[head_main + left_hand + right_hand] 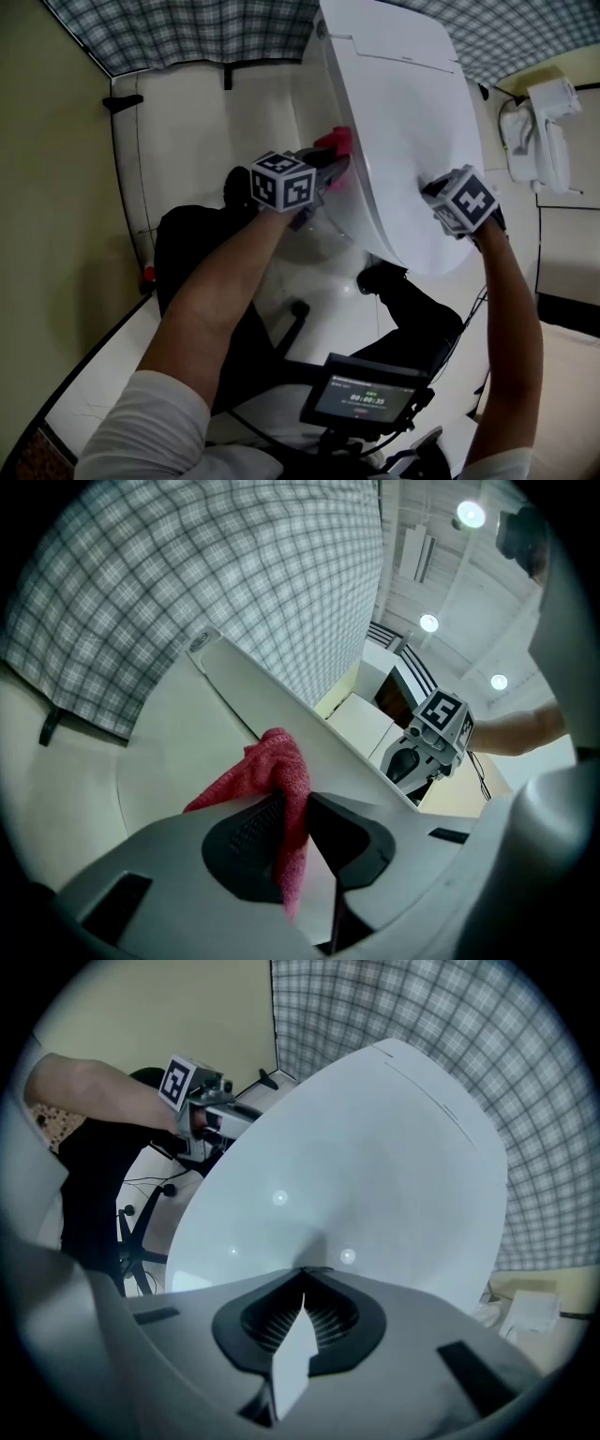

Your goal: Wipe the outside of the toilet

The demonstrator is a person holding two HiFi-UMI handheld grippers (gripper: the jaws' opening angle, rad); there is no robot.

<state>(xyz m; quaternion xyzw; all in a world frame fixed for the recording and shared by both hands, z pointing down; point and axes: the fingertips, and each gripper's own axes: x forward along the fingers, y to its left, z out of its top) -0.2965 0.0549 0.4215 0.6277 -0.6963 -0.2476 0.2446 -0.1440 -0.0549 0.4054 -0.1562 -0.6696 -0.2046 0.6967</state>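
The white toilet [403, 141] has its lid down and fills the upper middle of the head view. My left gripper [336, 161] is shut on a pink-red cloth [335, 142] and holds it against the toilet's left flank, just under the lid's edge. In the left gripper view the cloth [278, 771] is pinched between the jaws [295, 808] and bunches against the curved white side [178, 752]. My right gripper [434, 190] is shut with nothing in it. In the right gripper view its closed tips [302, 1274] rest on the glossy lid [375, 1157].
A plaid curtain [187, 33] hangs behind the toilet and a beige wall [47, 187] stands at the left. A black bag [197, 244] lies on the white floor left of the bowl. A device with a lit screen [364, 398] sits low in view. A white fixture [539, 131] stands at the right.
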